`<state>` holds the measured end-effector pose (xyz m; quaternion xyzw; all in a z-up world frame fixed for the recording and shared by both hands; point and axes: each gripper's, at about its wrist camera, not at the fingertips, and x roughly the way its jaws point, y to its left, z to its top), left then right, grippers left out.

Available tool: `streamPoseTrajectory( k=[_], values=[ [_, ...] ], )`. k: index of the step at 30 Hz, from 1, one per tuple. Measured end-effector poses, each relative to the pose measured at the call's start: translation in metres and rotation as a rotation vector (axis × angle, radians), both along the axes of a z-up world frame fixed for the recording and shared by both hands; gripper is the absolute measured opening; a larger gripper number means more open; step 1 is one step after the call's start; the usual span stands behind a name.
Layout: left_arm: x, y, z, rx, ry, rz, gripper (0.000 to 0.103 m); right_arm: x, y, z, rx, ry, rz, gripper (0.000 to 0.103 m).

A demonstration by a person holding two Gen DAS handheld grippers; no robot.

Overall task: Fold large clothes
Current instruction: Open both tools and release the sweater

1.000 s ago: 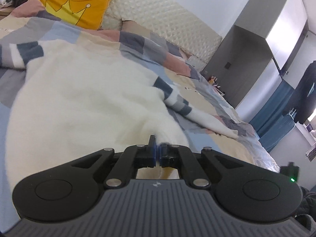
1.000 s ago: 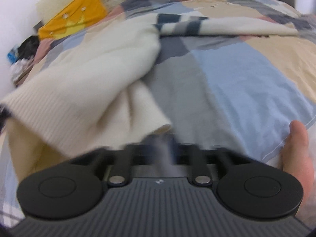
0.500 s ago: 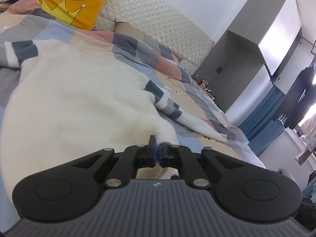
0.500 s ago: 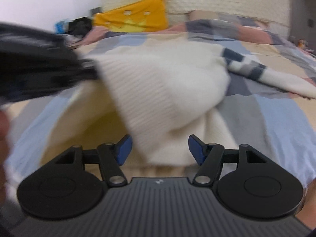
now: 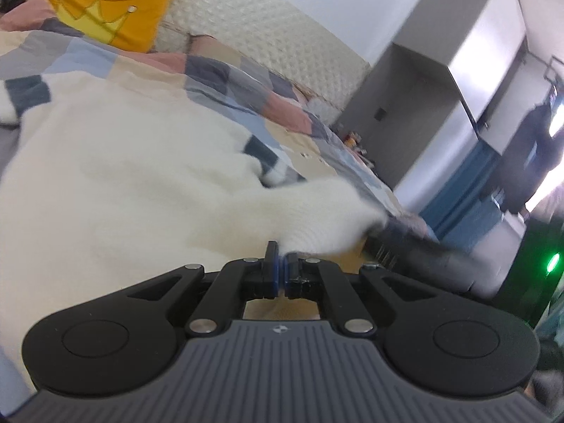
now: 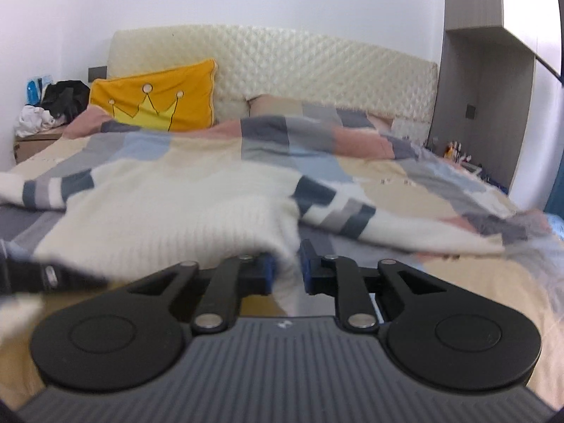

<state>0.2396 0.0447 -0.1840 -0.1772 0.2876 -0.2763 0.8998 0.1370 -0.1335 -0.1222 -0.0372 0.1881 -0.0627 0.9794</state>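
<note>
While the cream ribbed-knit sweater [image 6: 169,211] lies spread on the patchwork bed [image 6: 440,190], the left tongs [image 5: 281,275] pinch its hem and the right tongs [image 6: 287,268] are closing around a fold.

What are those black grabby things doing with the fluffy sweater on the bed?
A person is folding a cream sweater on the bed, using a gripper in each hand. The left gripper is clamped on the sweater's bottom edge. The right gripper has another part of that edge between its jaws, which are closing. The sleeves lie spread out.
</note>
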Motion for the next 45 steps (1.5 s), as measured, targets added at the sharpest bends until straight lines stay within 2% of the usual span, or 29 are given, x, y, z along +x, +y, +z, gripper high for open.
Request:
streamPoseTrajectory(
  k=[3,6,8,9,12,14,19,21,23,24,25,26,27,29,34,37,41,45],
  values=[
    [-0.004,-0.017,-0.006,0.029,0.001,-0.046,0.004,-0.003,-0.017,0.01,-0.024,0.012,-0.005,0.016],
    [-0.006,-0.034,-0.013,0.072,0.007,-0.083,0.004,-0.003,-0.042,-0.001,0.028,0.128,-0.04,0.016],
    [-0.007,-0.049,-0.021,0.111,0.022,-0.113,0.004,-0.003,-0.056,-0.015,0.027,0.203,-0.066,0.016],
    [-0.007,-0.055,-0.025,0.137,0.033,-0.126,0.004,-0.003,-0.062,-0.022,0.047,0.244,-0.076,0.016],
    [-0.007,-0.07,-0.04,0.222,0.065,-0.142,0.004,0.003,-0.085,-0.041,0.212,0.391,-0.113,0.017],
    [-0.002,-0.075,-0.051,0.253,0.106,-0.143,0.004,0.01,-0.087,-0.049,0.249,0.454,-0.121,0.017],
    [0.008,-0.072,-0.067,0.255,0.18,-0.141,0.004,0.019,-0.09,-0.072,0.319,0.581,-0.121,0.018],
    [0.01,-0.067,-0.067,0.237,0.2,-0.142,0.005,0.02,-0.097,-0.076,0.368,0.616,-0.13,0.026],
    [0.01,-0.058,-0.066,0.204,0.226,-0.125,0.013,0.021,-0.101,-0.074,0.4,0.635,-0.114,0.03],
    [0.009,-0.052,-0.065,0.183,0.243,-0.119,0.015,0.019,-0.102,-0.073,0.405,0.639,-0.109,0.039],
    [0.009,-0.045,-0.062,0.164,0.258,-0.117,0.022,0.016,-0.103,-0.07,0.408,0.636,-0.114,0.045],
    [0.009,-0.038,-0.059,0.147,0.275,-0.109,0.03,0.013,-0.106,-0.068,0.41,0.631,-0.119,0.056],
    [0.01,-0.031,-0.053,0.134,0.29,-0.096,0.033,0.011,-0.107,-0.065,0.415,0.628,-0.111,0.058],
    [0.008,-0.011,-0.043,0.102,0.315,-0.061,0.038,0.006,-0.11,-0.059,0.435,0.632,-0.081,0.057],
    [0.002,0.058,-0.006,0.009,0.379,0.07,0.038,-0.011,-0.117,-0.046,0.479,0.656,-0.018,0.057],
    [0.003,0.099,0.005,-0.047,0.44,0.174,0.039,-0.017,-0.117,-0.04,0.498,0.641,0.009,0.057],
    [0.009,0.131,-0.008,-0.032,0.552,0.304,0.039,-0.014,-0.111,-0.032,0.524,0.582,0.037,0.057],
    [0.015,0.152,-0.038,-0.043,0.661,0.388,0.039,0.002,-0.1,-0.025,0.514,0.499,0.067,0.057]
  ],
)
